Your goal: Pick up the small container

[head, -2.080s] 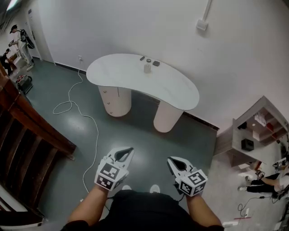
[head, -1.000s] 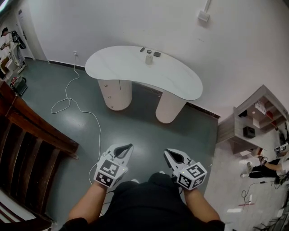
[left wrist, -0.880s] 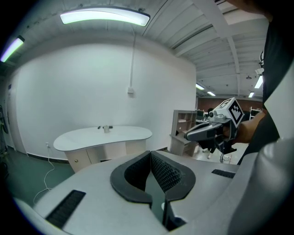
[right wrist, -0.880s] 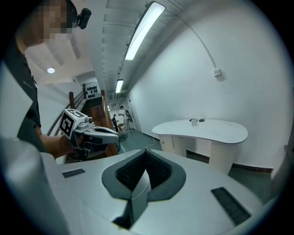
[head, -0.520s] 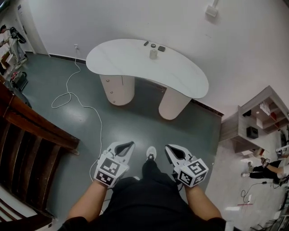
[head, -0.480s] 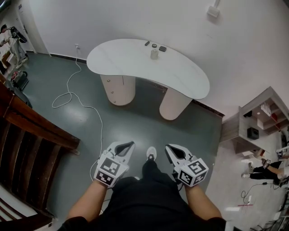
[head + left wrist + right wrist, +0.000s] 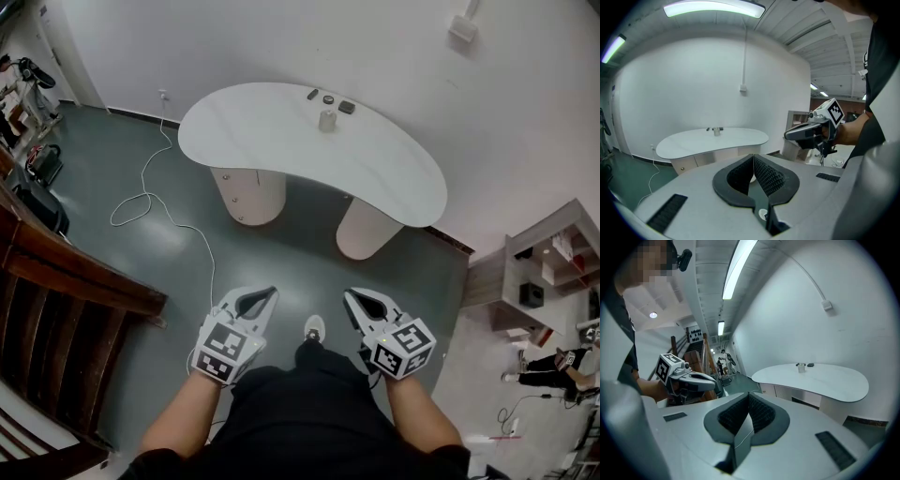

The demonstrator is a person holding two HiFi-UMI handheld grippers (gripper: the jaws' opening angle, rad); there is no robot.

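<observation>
The small container (image 7: pixel 327 120) is a pale cylinder standing near the far edge of a white kidney-shaped table (image 7: pixel 281 141). It also shows far off in the left gripper view, container (image 7: pixel 716 132), and in the right gripper view, container (image 7: pixel 801 367). Both grippers are held low in front of the person's body, far short of the table. My left gripper (image 7: pixel 270 292) is shut with nothing in it, its pads (image 7: pixel 764 173) meeting. My right gripper (image 7: pixel 349 294) is shut and empty too, pads (image 7: pixel 757 411) together.
Three small dark items (image 7: pixel 329 99) lie behind the container. A white cable (image 7: pixel 178 225) snakes over the grey floor left of the table. Wooden railings (image 7: pixel 66 281) stand at the left, a shelf unit (image 7: pixel 553 272) at the right, where a person (image 7: pixel 562 361) sits.
The view has moved toward the table, and a shoe has stepped forward between the grippers. Both grippers stay shut and low.
</observation>
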